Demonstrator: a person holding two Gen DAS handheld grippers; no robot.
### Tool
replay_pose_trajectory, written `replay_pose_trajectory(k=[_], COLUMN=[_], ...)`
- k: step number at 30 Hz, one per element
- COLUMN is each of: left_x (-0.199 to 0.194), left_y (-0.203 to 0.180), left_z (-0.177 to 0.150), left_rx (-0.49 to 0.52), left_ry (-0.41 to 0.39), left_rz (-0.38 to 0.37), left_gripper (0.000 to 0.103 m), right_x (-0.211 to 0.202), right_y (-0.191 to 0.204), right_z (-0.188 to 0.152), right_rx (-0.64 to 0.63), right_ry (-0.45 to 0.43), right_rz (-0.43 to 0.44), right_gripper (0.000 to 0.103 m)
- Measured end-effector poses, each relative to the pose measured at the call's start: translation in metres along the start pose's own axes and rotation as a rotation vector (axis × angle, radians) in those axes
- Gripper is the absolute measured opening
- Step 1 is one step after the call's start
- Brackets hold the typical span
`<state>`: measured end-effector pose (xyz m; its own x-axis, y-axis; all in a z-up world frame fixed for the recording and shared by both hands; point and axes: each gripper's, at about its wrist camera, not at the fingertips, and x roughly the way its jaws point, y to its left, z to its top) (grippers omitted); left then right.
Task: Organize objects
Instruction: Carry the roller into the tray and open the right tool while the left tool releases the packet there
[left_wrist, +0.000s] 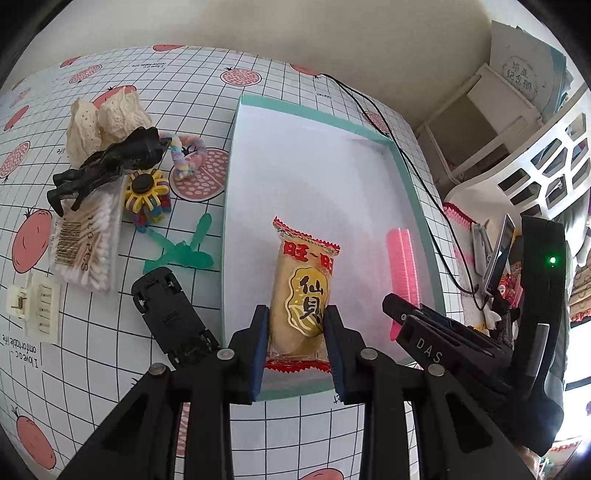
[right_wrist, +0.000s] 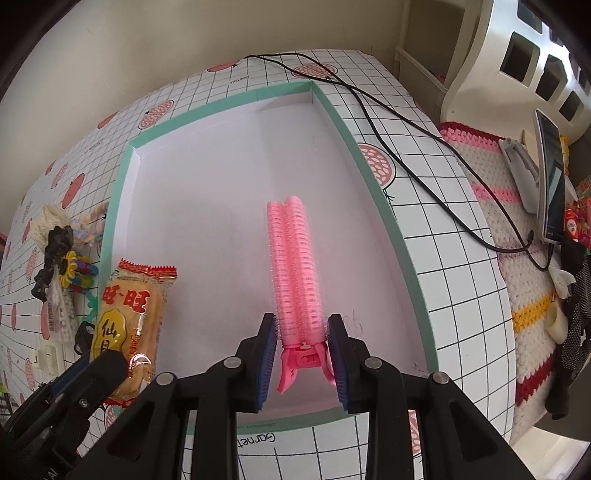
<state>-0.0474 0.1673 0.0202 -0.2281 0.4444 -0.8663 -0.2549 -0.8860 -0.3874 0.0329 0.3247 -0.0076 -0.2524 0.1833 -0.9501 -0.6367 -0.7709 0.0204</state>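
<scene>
both grippers reach into the teal-rimmed box (right_wrist: 373, 192) mid-frame, presumably to drop things off. the left gripper (left_wrist: 295, 345) has its jaws pressed on the rice cracker packet (left_wrist: 301, 291); the right gripper (right_wrist: 302, 360) brackets the pink hair clip (right_wrist: 295, 266), jaws apparently gripping it. nothing else is inside; clutter waits on the tabletop (left_wrist: 280, 435) at left.

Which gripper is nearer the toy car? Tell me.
Left. The left gripper, shut on the snack, sits just right of the toy car; the right gripper, around the pink clip, is farther across the box.
</scene>
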Motion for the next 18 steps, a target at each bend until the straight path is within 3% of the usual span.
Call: replay_pose_trajectory(k=[13, 18], left_x=[0.0021, -0.0002], left_y=[0.0003, 0.0005], left_z=[-0.0012, -0.0005], left_rx=[-0.01, -0.015], left_ry=[0.016, 0.011], left_rz=[0.002, -0.008], left_gripper=[0.033, 0.038], right_x=[-0.0007, -0.0024], right_y=[0.0025, 0.004], right_z=[0.0008, 0.0006], right_rx=[-0.01, -0.011], right_ry=[-0.004, -0.014], right_rz=[-0.008, -0.007], right_gripper=[0.031, 0.036])
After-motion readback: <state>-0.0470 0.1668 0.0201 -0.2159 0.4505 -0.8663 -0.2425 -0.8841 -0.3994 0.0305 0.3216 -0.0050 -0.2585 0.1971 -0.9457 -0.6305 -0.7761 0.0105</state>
